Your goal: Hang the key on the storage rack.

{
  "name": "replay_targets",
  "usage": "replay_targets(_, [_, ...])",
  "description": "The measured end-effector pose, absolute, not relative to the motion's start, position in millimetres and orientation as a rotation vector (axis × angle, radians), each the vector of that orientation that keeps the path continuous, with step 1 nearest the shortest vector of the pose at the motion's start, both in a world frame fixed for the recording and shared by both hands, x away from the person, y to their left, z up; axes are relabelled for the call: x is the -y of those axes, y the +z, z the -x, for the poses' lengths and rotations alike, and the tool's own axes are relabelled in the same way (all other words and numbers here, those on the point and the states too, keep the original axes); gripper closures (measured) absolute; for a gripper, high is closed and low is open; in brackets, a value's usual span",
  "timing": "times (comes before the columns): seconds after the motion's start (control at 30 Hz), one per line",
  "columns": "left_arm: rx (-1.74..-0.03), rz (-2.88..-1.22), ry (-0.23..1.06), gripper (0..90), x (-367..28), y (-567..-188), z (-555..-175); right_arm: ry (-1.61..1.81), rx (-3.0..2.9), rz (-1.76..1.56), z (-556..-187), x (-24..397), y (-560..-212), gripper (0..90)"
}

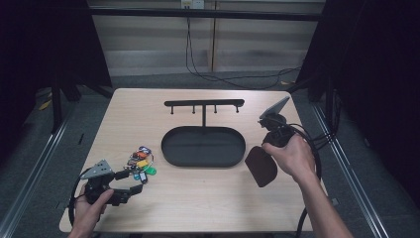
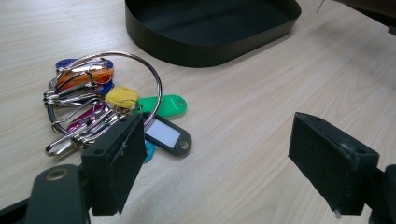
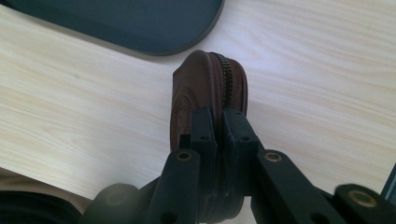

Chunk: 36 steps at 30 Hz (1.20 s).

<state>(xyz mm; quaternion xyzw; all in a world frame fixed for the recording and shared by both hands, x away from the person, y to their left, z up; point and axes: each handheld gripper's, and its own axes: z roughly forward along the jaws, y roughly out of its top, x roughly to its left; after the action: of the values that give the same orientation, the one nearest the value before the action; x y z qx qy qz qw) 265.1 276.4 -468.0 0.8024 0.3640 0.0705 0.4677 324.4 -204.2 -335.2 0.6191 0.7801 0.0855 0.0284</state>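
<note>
Pale wood-grain laminate covers the worktop [image 1: 208,198], and at its near left corner a hand [image 1: 89,208] holds the left gripper [image 1: 130,182] with its jaws spread wide and nothing between them. Just beyond its tips lies a bunch of keys on a large steel ring [image 2: 107,93], hung with coloured plastic tags in orange, blue, yellow, green and black; in the left gripper view the left jaw stands just in front of the ring, whether touching it I cannot tell. At the middle sits a shallow black oval metal tray [image 1: 171,148], and from its far edge rises a thin post carrying a black hook rail [image 1: 204,103]. Right of the tray, the right hand [image 1: 293,157] holds the right gripper [image 3: 218,135], its jaws closed on a brown zipped leather pouch [image 3: 205,79], gripping it across the zipped edge. The pouch sits beside the tray's right end, over the worktop.
</note>
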Motion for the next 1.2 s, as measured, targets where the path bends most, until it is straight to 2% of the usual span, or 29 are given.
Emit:
replay_targets(0.4, [-0.893, -1.97, 0.167, 18.9, -276, -468, -265, 0.293, -2.392, -1.882, -339, 197, -312, 83.5])
replay_targets(0.8, [-0.889, -1.976, 0.164, 18.9, -276, -468, -265, 0.29, -2.433, -1.865, -365, 180, -312, 83.6])
replay_targets(1.2, [-0.885, -1.979, 0.163, 18.9, -276, -469, -265, 0.436, -2.427, -1.905, -394, 178, -325, 83.7])
